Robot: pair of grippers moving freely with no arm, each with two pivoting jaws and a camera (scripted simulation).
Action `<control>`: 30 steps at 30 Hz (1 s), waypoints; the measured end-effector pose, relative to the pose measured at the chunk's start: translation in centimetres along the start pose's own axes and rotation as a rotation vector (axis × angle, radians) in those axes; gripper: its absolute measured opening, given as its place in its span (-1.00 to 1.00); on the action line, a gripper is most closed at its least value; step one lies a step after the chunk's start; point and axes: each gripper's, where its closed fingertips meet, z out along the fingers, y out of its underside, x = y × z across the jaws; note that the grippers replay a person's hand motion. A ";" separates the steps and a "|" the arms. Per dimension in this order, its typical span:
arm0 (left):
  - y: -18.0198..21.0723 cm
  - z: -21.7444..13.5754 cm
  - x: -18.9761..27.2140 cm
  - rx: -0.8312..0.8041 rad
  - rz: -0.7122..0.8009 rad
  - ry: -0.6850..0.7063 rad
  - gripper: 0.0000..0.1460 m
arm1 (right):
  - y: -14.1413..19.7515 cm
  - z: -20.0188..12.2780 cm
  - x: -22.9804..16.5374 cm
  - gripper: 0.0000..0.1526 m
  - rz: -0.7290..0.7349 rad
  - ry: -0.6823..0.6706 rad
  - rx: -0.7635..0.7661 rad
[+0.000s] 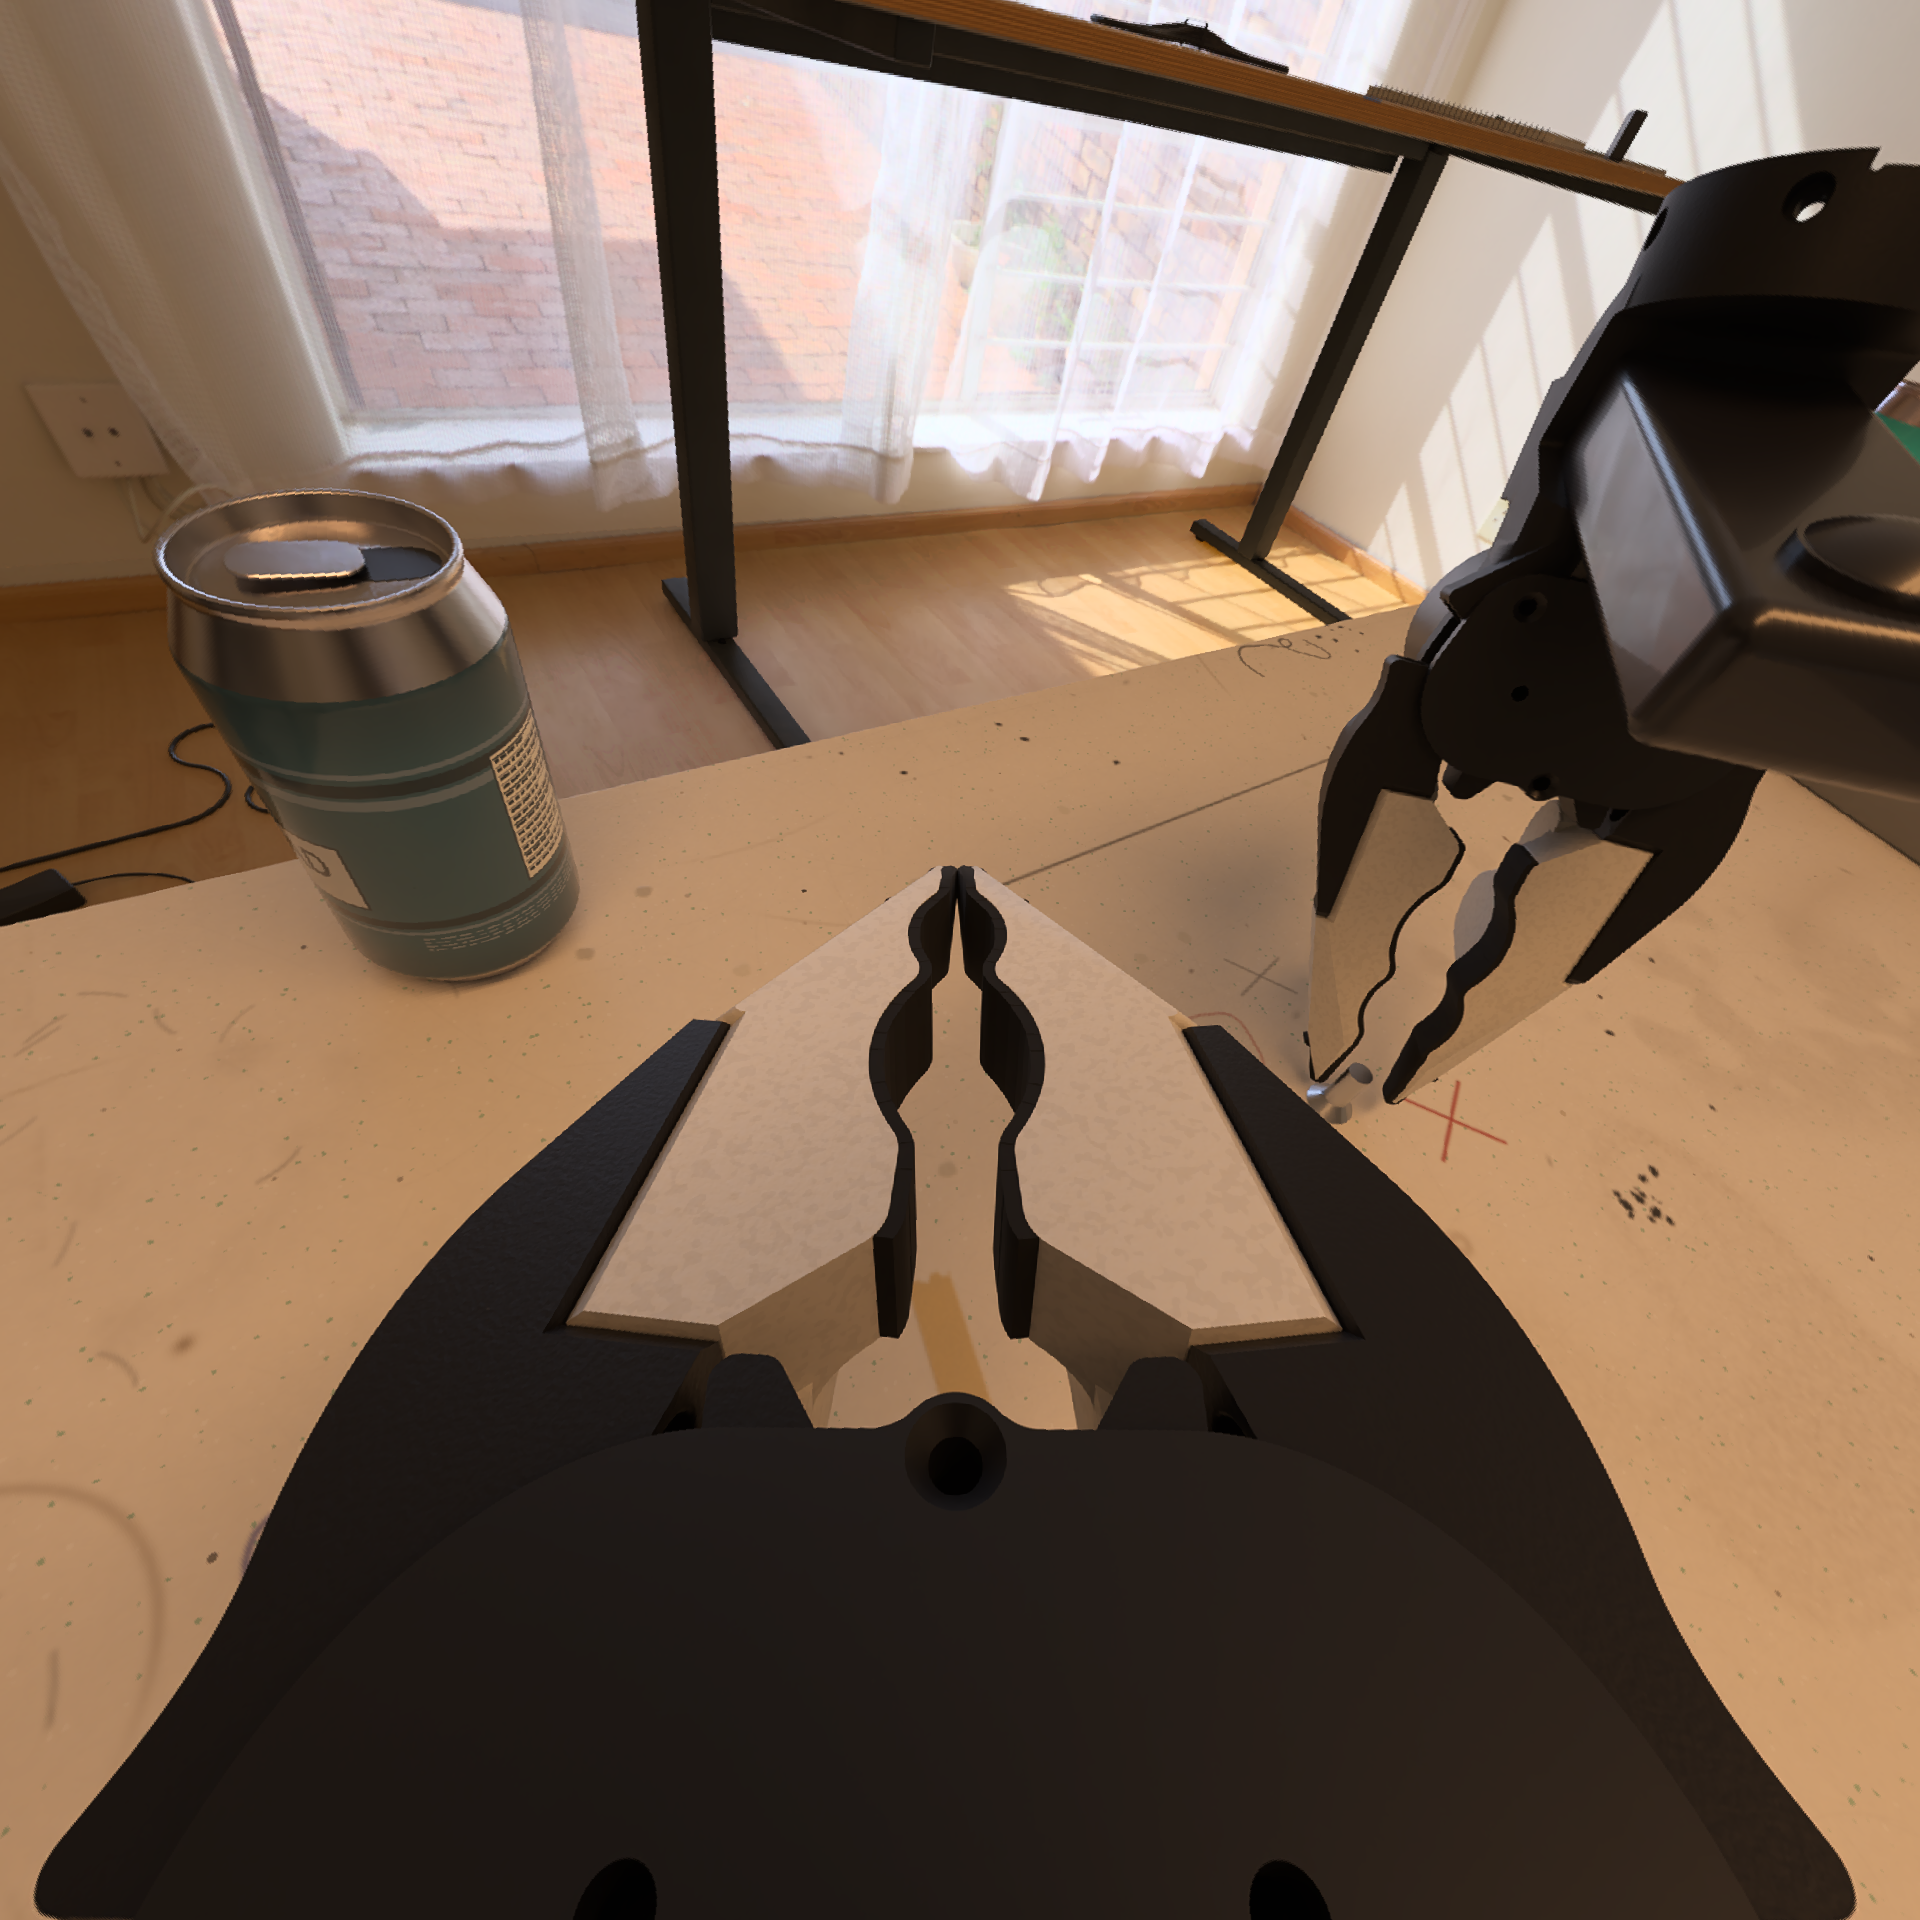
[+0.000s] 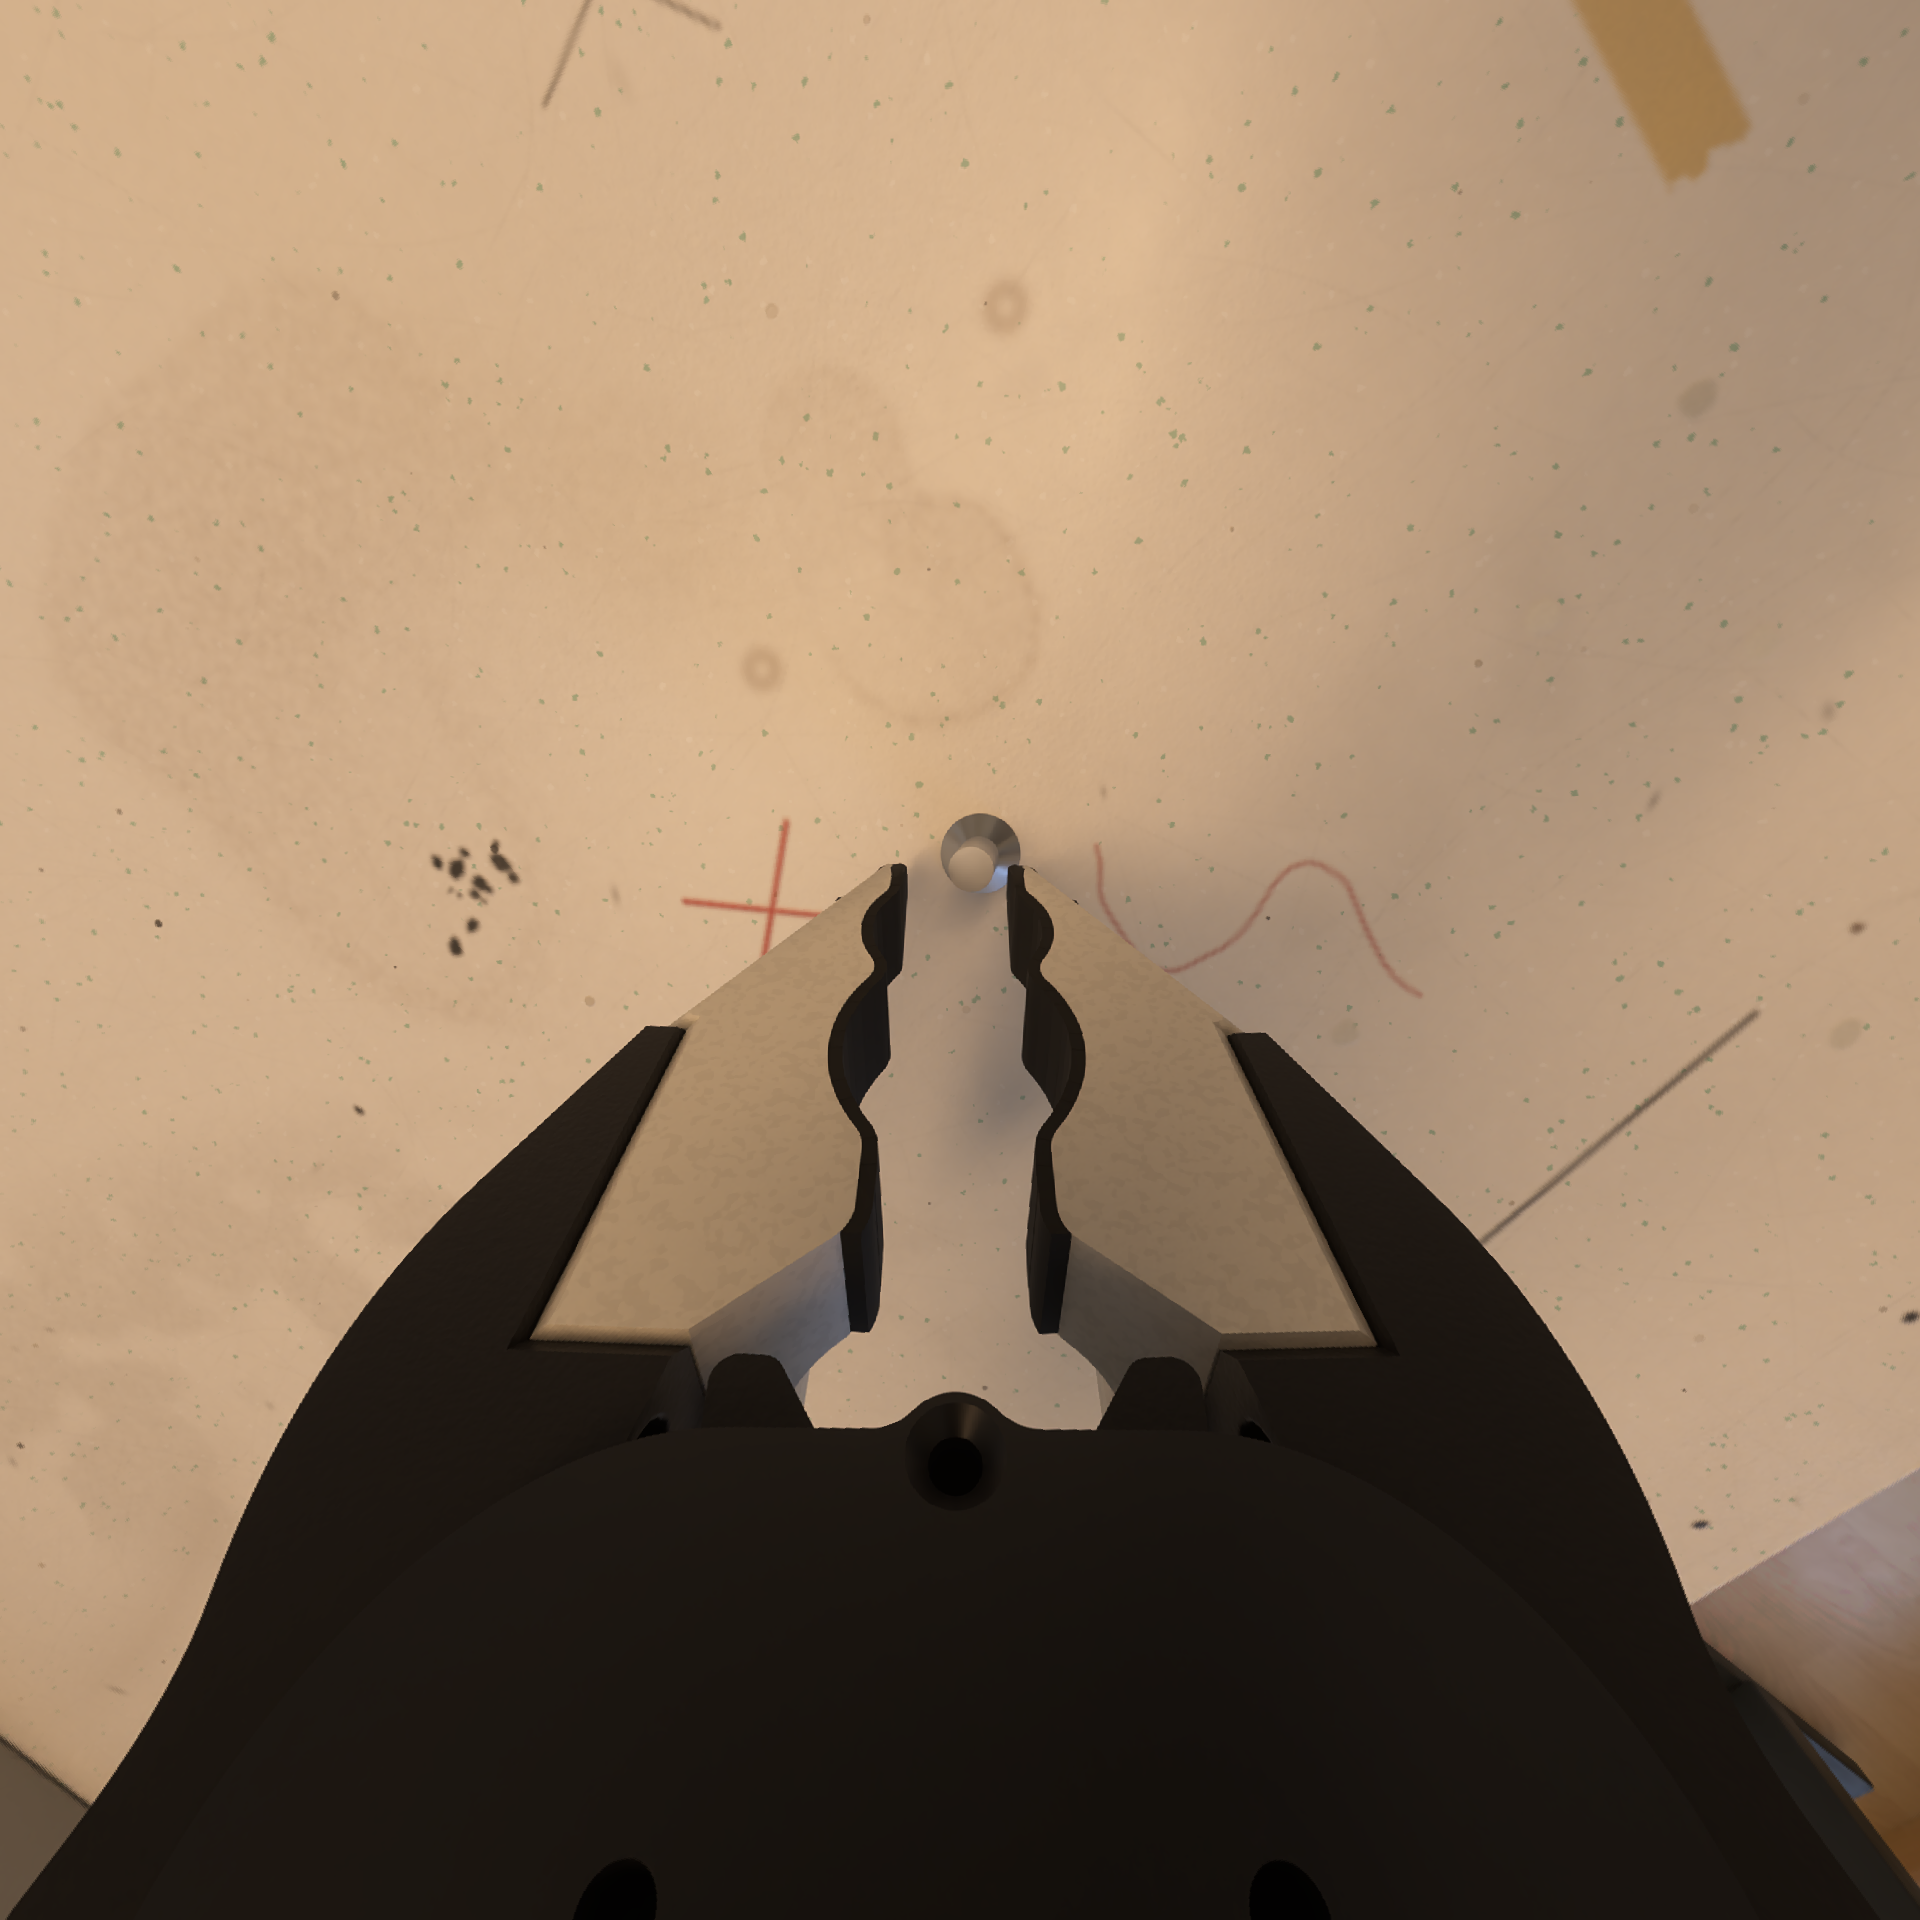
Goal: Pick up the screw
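Observation:
A small silver screw [image 2: 975, 854] stands on the tan tabletop, seen end-on in the right wrist view, just beyond and between my right fingertips. My right gripper [image 2: 956, 878] points straight down at it, open by a narrow gap, with nothing held. In the left wrist view the same right gripper [image 1: 1356, 1081] has its tips at the table, with the screw [image 1: 1330, 1093] at the tips. My left gripper [image 1: 956, 873] is shut and empty, hovering above the table to the left of the screw.
A teal and silver drink can [image 1: 364, 727] stands near the table's far left edge. A red cross [image 1: 1449, 1122] and other pen marks lie by the screw. A strip of tan tape [image 2: 1662, 83] is on the table. A black-legged desk [image 1: 707, 364] stands on the floor beyond.

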 end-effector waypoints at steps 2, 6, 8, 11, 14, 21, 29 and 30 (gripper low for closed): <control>0.0 0.0 0.0 -0.002 0.000 0.000 -1.00 | 0.0 0.2 0.1 -0.78 -0.007 0.006 -0.007; 0.1 0.1 0.0 -0.003 0.001 0.001 -1.00 | 0.0 0.2 0.3 -0.89 -0.016 0.022 -0.009; 0.1 0.1 0.0 -0.004 0.002 0.000 -1.00 | 0.0 0.2 0.3 -0.90 -0.010 0.018 -0.005; 0.1 0.1 0.1 -0.007 0.005 0.000 -1.00 | 0.1 0.1 0.4 -0.90 -0.010 0.021 -0.005; 0.1 0.1 0.1 -0.008 0.006 -0.001 -1.00 | 0.3 0.0 0.7 -0.90 -0.005 0.033 -0.010; 0.2 0.2 0.2 -0.017 0.013 -0.001 -1.00 | -0.1 -2.3 2.4 -0.90 0.028 0.132 0.077; 0.4 0.4 0.2 -0.025 0.014 0.002 -1.00 | -3.0 -6.2 5.1 -0.90 0.032 0.309 0.257; 0.4 0.5 0.2 -0.026 0.014 0.002 -1.00 | -3.3 -6.5 5.4 -0.90 0.031 0.328 0.267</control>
